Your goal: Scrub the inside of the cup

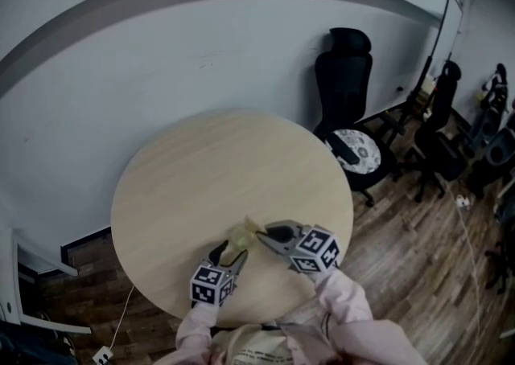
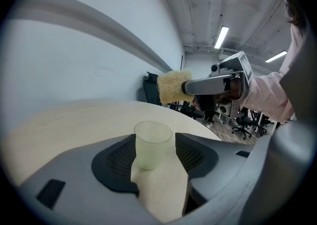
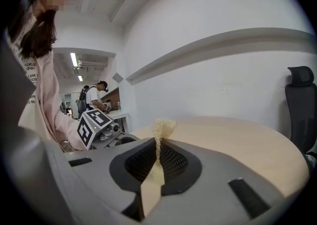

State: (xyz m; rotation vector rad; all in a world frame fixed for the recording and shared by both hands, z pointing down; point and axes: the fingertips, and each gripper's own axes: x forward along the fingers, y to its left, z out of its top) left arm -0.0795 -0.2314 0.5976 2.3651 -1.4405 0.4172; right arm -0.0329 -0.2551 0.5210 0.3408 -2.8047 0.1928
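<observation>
Left gripper view: left gripper [image 2: 155,155] wide around cup [image 2: 153,140] (not squeezing) | right gripper [image 3: 157,157] pinches sponge [image 3: 163,126] | best to hold cup steady first

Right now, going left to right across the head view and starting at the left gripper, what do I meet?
left gripper → right gripper → black chair → second chair

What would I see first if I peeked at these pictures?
A big round wooden table fills the middle, with a black chair behind it. Near its front edge a small frosted cup stands between the jaws of the open left gripper, while the right gripper pinches a fluffy yellow sponge close by.
</observation>
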